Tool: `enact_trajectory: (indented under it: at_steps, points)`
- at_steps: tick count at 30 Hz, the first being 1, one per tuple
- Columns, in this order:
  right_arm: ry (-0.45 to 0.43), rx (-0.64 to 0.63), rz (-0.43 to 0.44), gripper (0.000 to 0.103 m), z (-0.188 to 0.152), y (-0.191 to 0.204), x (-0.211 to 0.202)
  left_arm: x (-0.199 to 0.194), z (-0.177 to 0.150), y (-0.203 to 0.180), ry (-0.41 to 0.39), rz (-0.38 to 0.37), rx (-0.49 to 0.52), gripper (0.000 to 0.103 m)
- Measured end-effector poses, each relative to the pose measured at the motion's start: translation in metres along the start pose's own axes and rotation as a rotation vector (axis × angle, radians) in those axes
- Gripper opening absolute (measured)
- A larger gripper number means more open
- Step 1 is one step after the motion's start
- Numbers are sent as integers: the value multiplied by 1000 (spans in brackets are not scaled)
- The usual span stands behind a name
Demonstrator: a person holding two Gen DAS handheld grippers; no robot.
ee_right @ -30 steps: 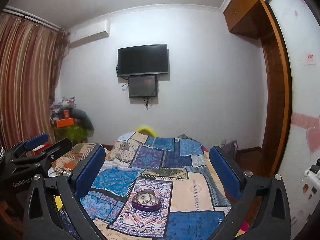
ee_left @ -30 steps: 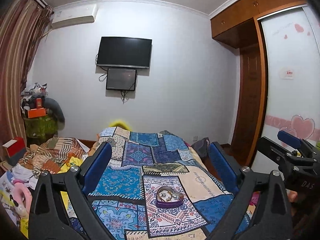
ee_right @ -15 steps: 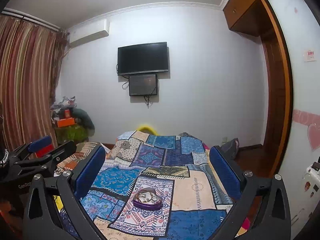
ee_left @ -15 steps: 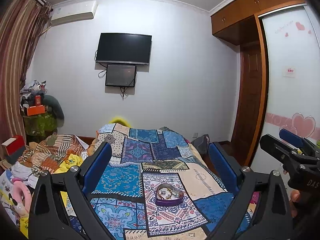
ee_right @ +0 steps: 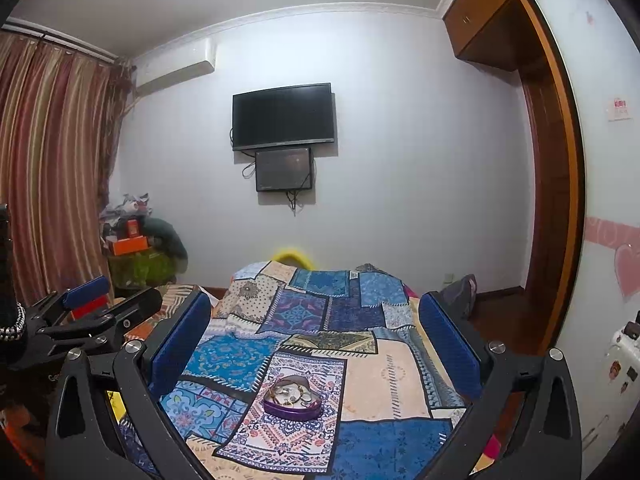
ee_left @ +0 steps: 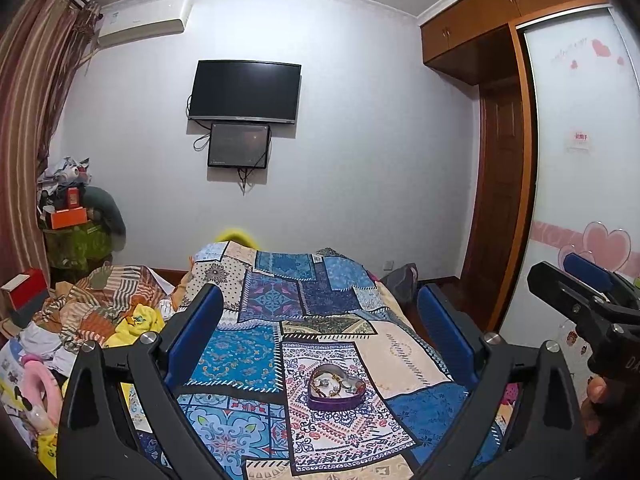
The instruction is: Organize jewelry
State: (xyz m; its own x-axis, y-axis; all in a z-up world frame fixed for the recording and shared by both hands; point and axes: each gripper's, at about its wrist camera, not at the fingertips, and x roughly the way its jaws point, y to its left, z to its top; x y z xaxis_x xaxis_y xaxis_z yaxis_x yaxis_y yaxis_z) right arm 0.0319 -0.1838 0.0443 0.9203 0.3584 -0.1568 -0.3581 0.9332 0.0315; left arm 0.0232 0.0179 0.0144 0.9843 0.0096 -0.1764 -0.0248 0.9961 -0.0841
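A purple heart-shaped jewelry box (ee_left: 335, 388) lies open on the patchwork bedspread (ee_left: 248, 356), with gold and silver pieces inside. It also shows in the right wrist view (ee_right: 292, 397). My left gripper (ee_left: 320, 320) is open and empty, held above the near end of the bed, well short of the box. My right gripper (ee_right: 316, 324) is open and empty, likewise above and short of the box. Each gripper shows at the edge of the other's view: the right one (ee_left: 588, 292) and the left one (ee_right: 92, 312).
A pile of clothes and toys (ee_left: 76, 320) lies left of the bed. A cluttered stand (ee_left: 76, 236) stands by the striped curtain (ee_right: 48, 176). A TV (ee_left: 245, 91) hangs on the far wall. A wooden door (ee_left: 500, 200) and wardrobe panel (ee_left: 580, 160) are at the right.
Both views have tilted slightly; the jewelry box sits a little lower in frame. Both grippers stay open and empty.
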Motion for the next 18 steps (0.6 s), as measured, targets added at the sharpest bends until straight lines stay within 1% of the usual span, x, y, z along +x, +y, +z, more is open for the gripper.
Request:
enact_trajectory:
  at_steps: [18]
  points:
    - [6,4,-2,103,1,-2,0,4,-1,1,11,-6,14,98]
